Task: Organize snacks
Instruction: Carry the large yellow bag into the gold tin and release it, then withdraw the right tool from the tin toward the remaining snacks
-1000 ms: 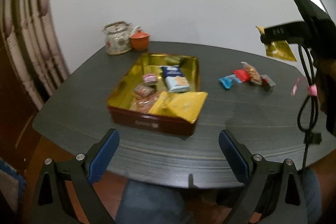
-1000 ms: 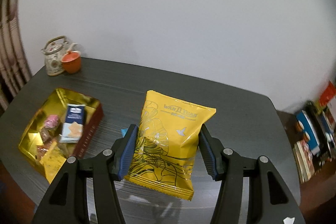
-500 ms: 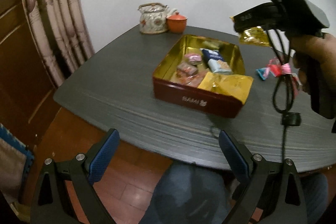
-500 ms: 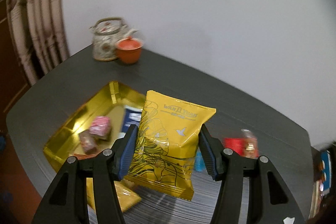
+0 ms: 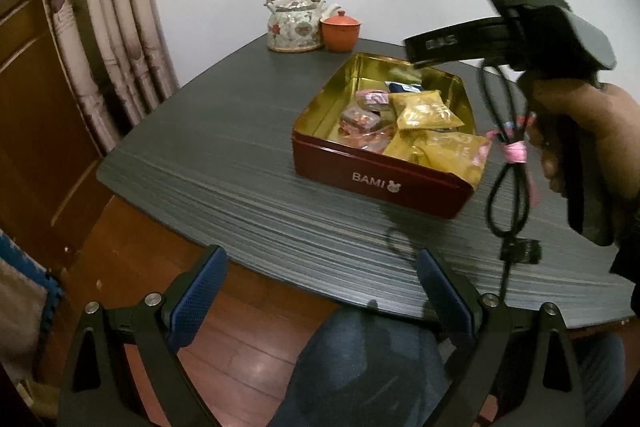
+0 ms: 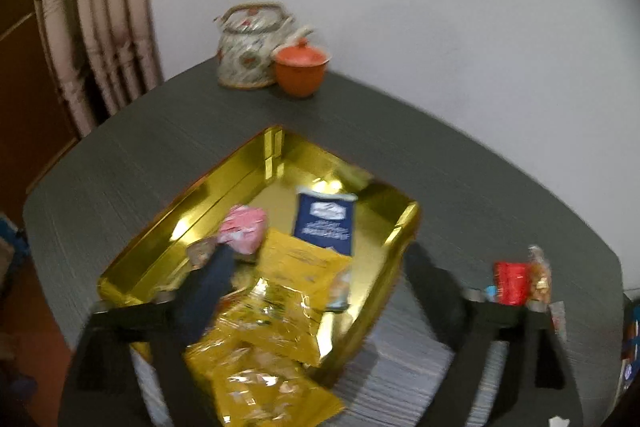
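Snacks [image 6: 296,267] blurred; tin [image 6: 372,311] partly behind fingers [image 6: 204,291].

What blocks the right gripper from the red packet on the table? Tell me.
Probably nothing: the right gripper hangs open and empty over the tin, and the red packet lies on bare table beside it, with only small snacks around it.

tin [image 6: 224,187]: glossy gold metal inside
table [image 5: 224,147]: matt, grained, dark grey
yellow packets [image 5: 424,111]: shiny crinkled foil
floor [image 5: 240,359]: polished wood
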`<action>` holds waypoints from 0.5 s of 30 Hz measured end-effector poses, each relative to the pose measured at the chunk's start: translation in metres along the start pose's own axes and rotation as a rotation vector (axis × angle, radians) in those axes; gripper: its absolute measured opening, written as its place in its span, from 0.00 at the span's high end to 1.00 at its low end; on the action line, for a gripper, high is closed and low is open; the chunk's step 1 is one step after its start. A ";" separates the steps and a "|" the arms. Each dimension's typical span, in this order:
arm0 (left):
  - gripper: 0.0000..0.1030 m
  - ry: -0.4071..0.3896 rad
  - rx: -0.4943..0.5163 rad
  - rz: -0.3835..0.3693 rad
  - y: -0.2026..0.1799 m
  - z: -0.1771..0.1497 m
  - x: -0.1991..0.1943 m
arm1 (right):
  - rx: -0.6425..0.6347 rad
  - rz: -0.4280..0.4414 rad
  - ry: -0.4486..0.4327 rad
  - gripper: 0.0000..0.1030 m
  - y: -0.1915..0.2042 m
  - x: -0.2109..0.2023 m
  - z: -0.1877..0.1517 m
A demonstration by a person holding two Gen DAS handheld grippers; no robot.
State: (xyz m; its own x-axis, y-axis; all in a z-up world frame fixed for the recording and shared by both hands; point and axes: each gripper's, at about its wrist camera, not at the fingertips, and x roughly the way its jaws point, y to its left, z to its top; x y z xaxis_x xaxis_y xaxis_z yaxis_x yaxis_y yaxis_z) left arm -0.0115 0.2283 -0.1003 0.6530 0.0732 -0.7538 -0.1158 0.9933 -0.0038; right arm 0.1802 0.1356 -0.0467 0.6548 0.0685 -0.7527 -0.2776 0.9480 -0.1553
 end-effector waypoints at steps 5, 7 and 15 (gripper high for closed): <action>0.08 -0.011 0.013 -0.021 -0.006 -0.003 0.000 | 0.053 -0.029 -0.011 0.09 -0.046 -0.016 -0.029; 0.08 -0.014 0.028 -0.034 -0.012 -0.005 0.000 | 0.091 -0.083 0.015 0.09 -0.079 -0.021 -0.059; 0.08 -0.048 0.238 -0.126 -0.082 0.004 -0.007 | 0.387 -0.260 0.076 0.08 -0.210 -0.073 -0.205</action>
State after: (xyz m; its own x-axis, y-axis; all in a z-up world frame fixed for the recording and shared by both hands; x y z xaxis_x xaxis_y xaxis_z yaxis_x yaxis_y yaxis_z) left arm -0.0034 0.1469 -0.0924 0.6867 -0.0542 -0.7250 0.1446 0.9875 0.0631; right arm 0.0461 -0.1326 -0.0903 0.6109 -0.1962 -0.7670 0.1808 0.9778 -0.1061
